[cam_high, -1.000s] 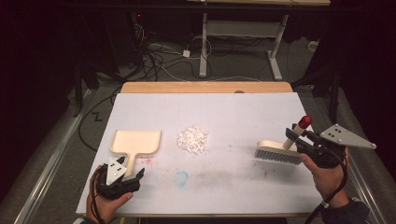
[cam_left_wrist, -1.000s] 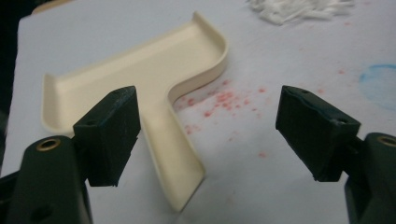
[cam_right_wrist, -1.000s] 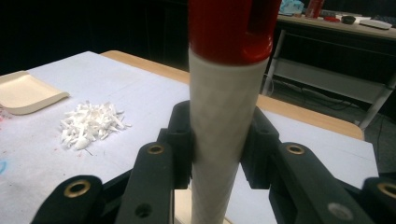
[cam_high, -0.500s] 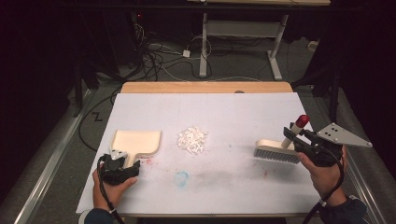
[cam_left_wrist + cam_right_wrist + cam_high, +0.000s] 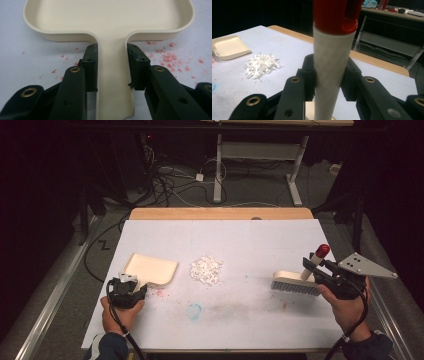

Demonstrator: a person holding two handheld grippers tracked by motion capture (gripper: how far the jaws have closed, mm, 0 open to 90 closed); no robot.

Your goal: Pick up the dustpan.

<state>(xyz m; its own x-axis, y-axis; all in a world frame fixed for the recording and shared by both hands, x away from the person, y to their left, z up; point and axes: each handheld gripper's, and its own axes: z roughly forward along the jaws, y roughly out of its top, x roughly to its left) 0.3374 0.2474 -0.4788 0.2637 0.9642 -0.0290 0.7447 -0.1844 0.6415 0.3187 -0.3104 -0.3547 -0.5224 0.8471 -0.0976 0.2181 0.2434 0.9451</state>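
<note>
A cream dustpan [image 5: 150, 269] lies flat on the left of the white table, its handle toward me. My left gripper [image 5: 131, 287] is shut on that handle; in the left gripper view [image 5: 111, 53] both pads press the handle's sides below the pan [image 5: 107, 20]. On the right stands a hand brush [image 5: 295, 282], bristles down on the table. My right gripper [image 5: 312, 267] is shut on its white, red-capped handle [image 5: 332, 62], which rises between the jaws. A pile of white shreds [image 5: 206, 270] lies between pan and brush, and shows in the right gripper view [image 5: 262, 65] beside the dustpan [image 5: 229, 47].
The white sheet covers the table up to a wooden strip [image 5: 220, 213] at the far edge. Red crumbs [image 5: 172, 56] dot the sheet by the pan's handle, and a blue smear [image 5: 194, 310] marks the front middle. Cables and a desk frame [image 5: 255, 150] stand on the floor beyond.
My left gripper has moved forward from the table's front edge onto the dustpan's handle and closed on it. The right gripper and brush have hardly moved.
</note>
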